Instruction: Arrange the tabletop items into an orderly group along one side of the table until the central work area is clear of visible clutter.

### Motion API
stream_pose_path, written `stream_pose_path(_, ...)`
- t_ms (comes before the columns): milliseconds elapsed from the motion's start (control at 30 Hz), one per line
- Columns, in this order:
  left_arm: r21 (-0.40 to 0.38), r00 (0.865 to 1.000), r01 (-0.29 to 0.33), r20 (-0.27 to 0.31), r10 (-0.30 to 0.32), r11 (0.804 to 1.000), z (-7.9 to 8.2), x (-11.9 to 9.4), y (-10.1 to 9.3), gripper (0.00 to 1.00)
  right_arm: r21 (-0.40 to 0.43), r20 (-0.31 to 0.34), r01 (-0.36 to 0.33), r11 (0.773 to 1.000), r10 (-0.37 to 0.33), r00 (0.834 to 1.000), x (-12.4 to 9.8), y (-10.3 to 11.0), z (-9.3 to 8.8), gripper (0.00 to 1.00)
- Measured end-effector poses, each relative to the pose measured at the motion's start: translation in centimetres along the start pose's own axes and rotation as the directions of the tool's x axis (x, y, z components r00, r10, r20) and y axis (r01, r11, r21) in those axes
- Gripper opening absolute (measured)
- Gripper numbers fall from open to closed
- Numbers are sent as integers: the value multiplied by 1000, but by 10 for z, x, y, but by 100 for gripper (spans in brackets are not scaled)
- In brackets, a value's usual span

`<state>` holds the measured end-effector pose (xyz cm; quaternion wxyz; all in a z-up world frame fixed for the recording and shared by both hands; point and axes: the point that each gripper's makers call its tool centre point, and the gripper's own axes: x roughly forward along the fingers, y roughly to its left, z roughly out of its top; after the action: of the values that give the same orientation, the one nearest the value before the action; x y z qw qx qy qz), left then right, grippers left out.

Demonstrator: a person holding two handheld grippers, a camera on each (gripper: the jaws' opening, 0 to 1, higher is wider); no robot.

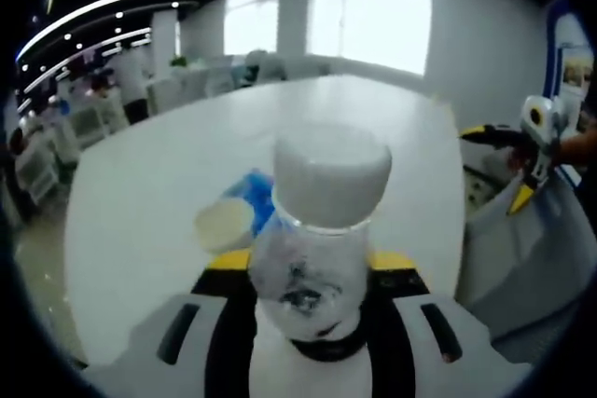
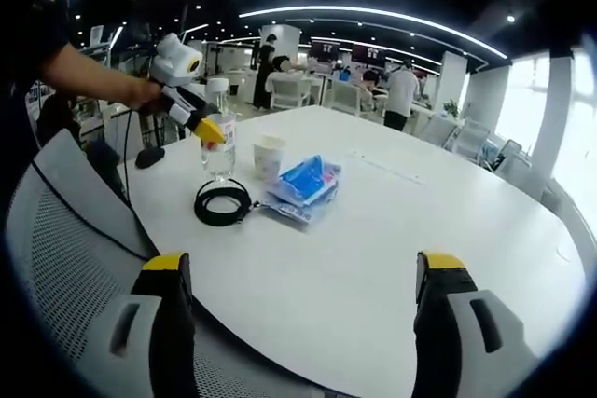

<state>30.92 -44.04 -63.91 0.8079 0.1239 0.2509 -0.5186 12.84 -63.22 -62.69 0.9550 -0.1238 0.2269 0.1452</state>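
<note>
Clear plastic bottle (image 1: pixel 312 267); smooth matt white table (image 2: pixel 392 230); glossy blue packet (image 2: pixel 306 181).

**Clutter bunched at one table edge, wide open top beyond**

The water bottle (image 2: pixel 218 132) is the landmark, standing near the white table's (image 2: pixel 392 230) edge with the left gripper (image 2: pixel 207 128) closed on it. Just in front of the bottle lies a coiled black cable (image 2: pixel 222 202); beside the bottle stand a paper cup (image 2: pixel 269 157) and a blue packet (image 2: pixel 304 185). Away from the bottle, past the packet, the tabletop is bare. A mesh chair (image 2: pixel 65 230) blocks the near edge.
</note>
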Motion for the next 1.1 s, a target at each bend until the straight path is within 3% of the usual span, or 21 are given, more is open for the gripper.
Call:
stream_pose_path(367,20,1000,1,10,-1,1000,-7,2,22,42,-2,10,8,1000,-8,1000,-1,-2,2,100)
stream_pose_path(667,20,999,-36,-34,37,999,-25,4,51,42,0,21,7,1000,-7,1000,-1,-2,4,100)
stream_pose_path(1100,43,994,-75,-78,78,996,-40,11,79,42,7,6,-11,1000,11,1000,0,2,2,100)
